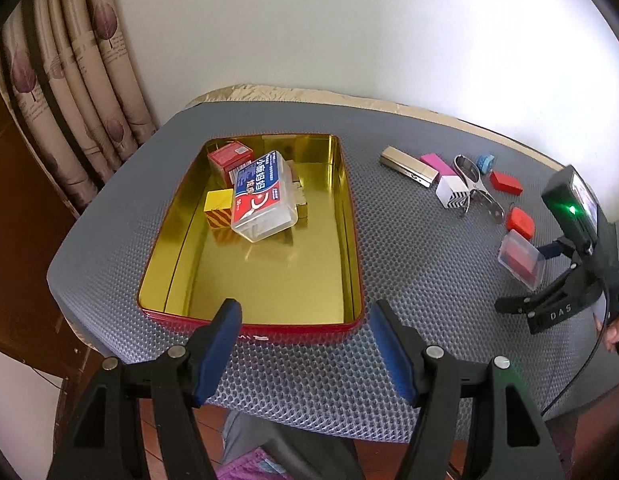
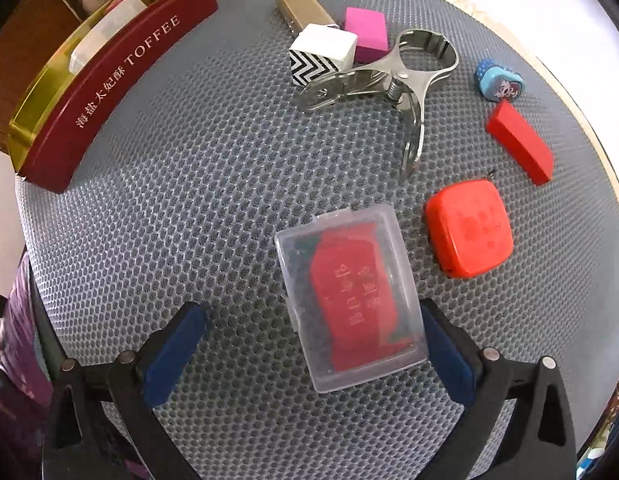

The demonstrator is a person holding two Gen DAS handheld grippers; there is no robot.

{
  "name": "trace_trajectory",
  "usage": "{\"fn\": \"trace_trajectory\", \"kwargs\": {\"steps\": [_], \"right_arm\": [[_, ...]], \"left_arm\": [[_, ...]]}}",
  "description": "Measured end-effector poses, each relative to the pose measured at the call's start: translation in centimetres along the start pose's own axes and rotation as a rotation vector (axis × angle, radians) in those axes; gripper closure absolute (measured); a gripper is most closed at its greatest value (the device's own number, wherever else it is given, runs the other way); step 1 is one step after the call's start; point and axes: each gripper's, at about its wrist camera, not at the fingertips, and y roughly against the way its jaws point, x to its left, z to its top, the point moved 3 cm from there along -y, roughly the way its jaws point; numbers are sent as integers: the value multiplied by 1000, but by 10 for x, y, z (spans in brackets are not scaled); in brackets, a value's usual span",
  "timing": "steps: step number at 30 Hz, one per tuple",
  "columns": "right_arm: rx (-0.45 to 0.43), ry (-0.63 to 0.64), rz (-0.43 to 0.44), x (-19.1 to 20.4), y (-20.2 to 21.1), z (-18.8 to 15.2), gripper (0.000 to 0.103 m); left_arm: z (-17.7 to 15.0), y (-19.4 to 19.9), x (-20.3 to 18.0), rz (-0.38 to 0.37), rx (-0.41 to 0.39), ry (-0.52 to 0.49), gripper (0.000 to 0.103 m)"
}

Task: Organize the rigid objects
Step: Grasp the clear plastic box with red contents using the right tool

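A red toffee tin [image 1: 351, 240] with a gold inside sits on the grey mat and holds a clear floss box [image 1: 263, 192], a red box [image 1: 229, 158] and a yellow block [image 1: 218, 210]. My left gripper [image 1: 305, 354] is open and empty, just before the tin's near rim. My right gripper [image 2: 313, 354] is open, its jaws on either side of a clear plastic case [image 2: 349, 296] with a red card inside; the right pad [image 2: 445, 356] is next to the case. The case [image 1: 519, 258] and the right gripper body [image 1: 565, 280] also show in the left wrist view.
Loose on the mat lie a gold bar [image 2: 299, 6], a pink block [image 2: 367, 34], a white zigzag cube [image 2: 321, 56], a metal clip [image 2: 389, 84], a blue heart piece [image 2: 499, 84], a red wedge [image 2: 521, 142] and an orange square case [image 2: 469, 232]. The tin's side [image 2: 109, 80] stands at the left.
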Motion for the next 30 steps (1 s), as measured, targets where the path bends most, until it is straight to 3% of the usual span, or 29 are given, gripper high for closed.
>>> {"fn": "trace_trajectory", "kwargs": {"steps": [2,5,11,15,16,17,19,26,30], "right_arm": [[-6,16,2,2,-2,18,0],[-8,30,7,1,0,22,0],[68,36,21,6,-4,22,0],[42,-2,47,-2,0,28,1],[16,-19,48,-9,7,28,9],[-7,-26,31,-13,11,26,25],[-45,-26,8,-20,21,25,47],[-90,-34,98,-17,39,5,47],[-154,-88,134,-20,56,-25,47]], "left_arm": [[-2,-3,-1,-4,14,1,34],[-4,-9,1,-17,38,9,34],[-8,-21,8,-34,87,40,34],[-10,-24,14,-36,99,63,34],[-10,-26,15,-39,106,66,34],[-10,-26,15,-42,111,70,34],[-11,-28,16,-51,119,80,34],[-10,-26,9,-62,121,68,34],[-1,-15,-5,-88,89,24,34]]}}
